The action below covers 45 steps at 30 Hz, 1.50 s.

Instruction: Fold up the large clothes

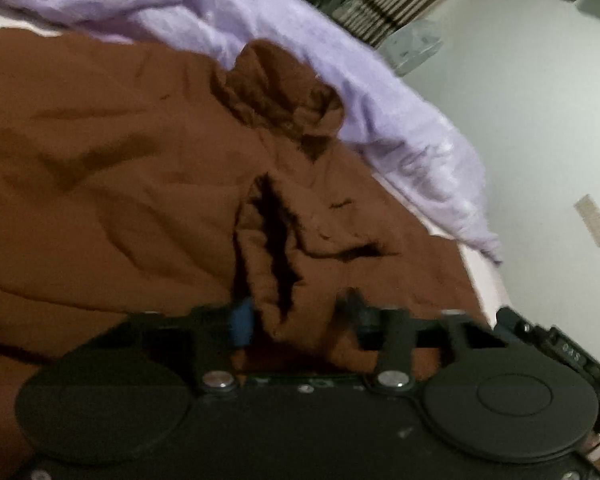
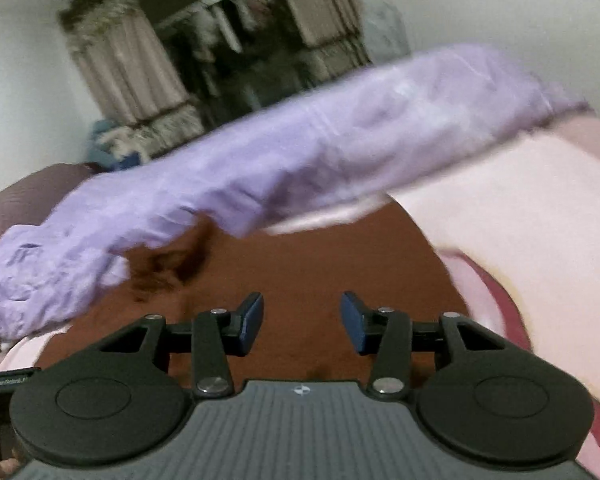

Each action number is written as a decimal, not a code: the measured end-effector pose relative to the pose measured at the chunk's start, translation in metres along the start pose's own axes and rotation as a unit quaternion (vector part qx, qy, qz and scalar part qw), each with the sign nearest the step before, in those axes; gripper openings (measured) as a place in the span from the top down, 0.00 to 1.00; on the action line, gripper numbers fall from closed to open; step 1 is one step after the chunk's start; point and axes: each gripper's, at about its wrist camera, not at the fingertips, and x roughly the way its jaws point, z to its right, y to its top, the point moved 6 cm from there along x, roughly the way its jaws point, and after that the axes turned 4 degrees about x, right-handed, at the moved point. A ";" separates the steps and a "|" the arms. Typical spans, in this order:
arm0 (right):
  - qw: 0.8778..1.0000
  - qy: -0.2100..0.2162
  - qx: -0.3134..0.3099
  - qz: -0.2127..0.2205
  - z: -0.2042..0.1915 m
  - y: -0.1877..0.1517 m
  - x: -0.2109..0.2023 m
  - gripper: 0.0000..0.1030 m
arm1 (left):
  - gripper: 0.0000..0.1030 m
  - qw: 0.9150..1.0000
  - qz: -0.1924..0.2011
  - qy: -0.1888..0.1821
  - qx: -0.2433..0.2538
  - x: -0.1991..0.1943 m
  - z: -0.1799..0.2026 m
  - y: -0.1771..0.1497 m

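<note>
Two tongs: left tongs (image 1: 298,314) clenched on brown garment (image 1: 120,168) fold, right tongs (image 2: 302,320) released above it.

One camera sits on the left gripper (image 1: 296,312) and looks forward and down along its fingers. It is very close to the brown garment (image 1: 112,168), which fills most of its picture. Behind that it sees the purple cloth (image 1: 340,92) and a white wall.

The other camera sits on the right gripper (image 2: 302,320). It also looks forward and a bit down, close over the brown garment (image 2: 320,256), with the pink bed sheet (image 2: 520,220) to one side and a closet far back.

Both cameras see the brown garment and the purple cloth (image 2: 300,152).
</note>
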 end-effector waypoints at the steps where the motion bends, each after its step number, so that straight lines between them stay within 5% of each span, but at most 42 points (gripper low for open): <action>1: 1.000 -0.009 0.011 -0.012 0.009 -0.003 0.005 0.48 | 0.86 1.000 -0.002 -0.010 -0.004 0.002 0.002 0.001; 4: 0.999 -0.013 0.039 -0.017 0.024 -0.004 0.009 0.49 | 0.88 0.999 0.028 -0.037 0.022 -0.019 0.015 0.004; 10: 0.999 -0.023 0.027 -0.008 0.029 -0.008 0.017 0.49 | 0.77 0.998 0.000 0.032 0.063 -0.004 -0.003 -0.010; 16: 0.999 -0.038 -0.004 -0.018 0.036 -0.024 0.022 0.52 | 0.65 0.996 0.012 0.036 0.078 -0.017 -0.004 -0.009; 20: 0.999 -0.032 -0.002 -0.002 0.026 -0.009 0.004 0.52 | 0.57 0.984 0.071 0.080 0.140 -0.057 0.014 0.004; 23: 1.000 -0.014 -0.014 0.014 0.014 -0.001 -0.007 0.51 | 0.53 0.979 0.100 0.063 0.165 -0.070 0.034 0.011; 28: 0.999 -0.018 -0.041 -0.003 0.004 -0.009 0.000 0.51 | 0.52 0.972 0.061 0.065 0.216 -0.030 0.053 -0.002; 35: 0.999 -0.032 -0.008 -0.042 0.034 -0.025 0.024 0.56 | 0.50 0.976 0.025 0.088 0.200 0.015 0.025 -0.015; 41: 0.999 -0.020 -0.001 -0.027 0.043 -0.029 0.029 0.61 | 0.48 0.976 0.032 0.080 0.198 0.020 0.018 -0.017; 45: 0.999 -0.008 0.029 -0.045 0.041 -0.020 0.014 0.55 | 0.41 0.978 0.023 0.085 0.187 -0.007 0.025 -0.014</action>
